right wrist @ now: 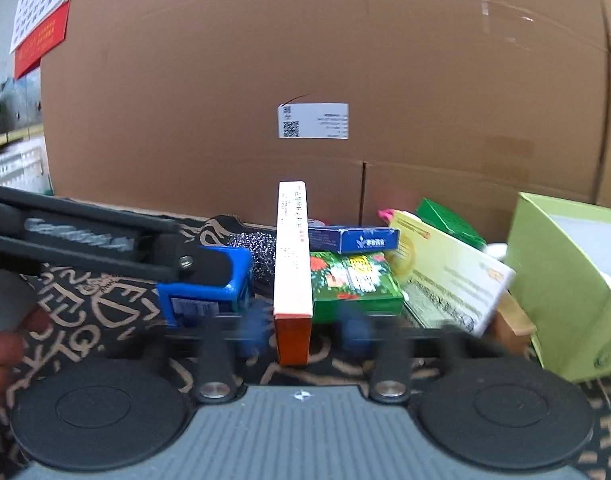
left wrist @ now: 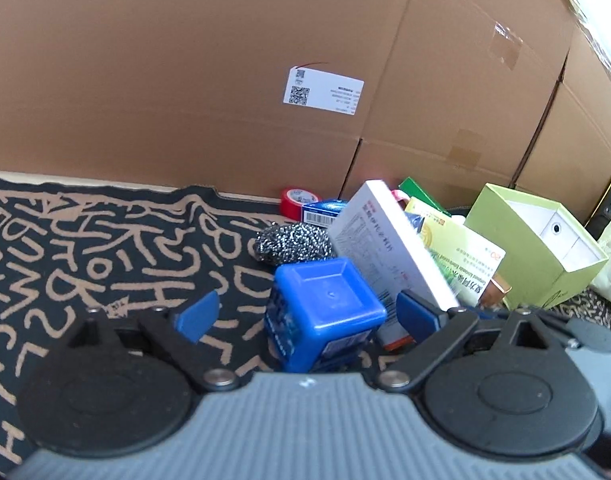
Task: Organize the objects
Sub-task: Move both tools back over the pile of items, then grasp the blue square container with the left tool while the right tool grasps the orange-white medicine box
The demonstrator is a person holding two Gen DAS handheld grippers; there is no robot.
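Behind rigid boxes [right wrist: 292, 264], wiry scourer [left wrist: 291, 243]

Storeroom-like corner: stacked cardboard cartons [left wrist: 225, 80] with shipping label [left wrist: 323, 90], wall calendar [right wrist: 41, 4], patterned tablecloth [left wrist: 85, 240].

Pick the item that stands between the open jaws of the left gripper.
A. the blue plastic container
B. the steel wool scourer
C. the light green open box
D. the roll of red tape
A: in the left wrist view the blue plastic container sits between the left gripper's spread blue fingers, which do not press on it.
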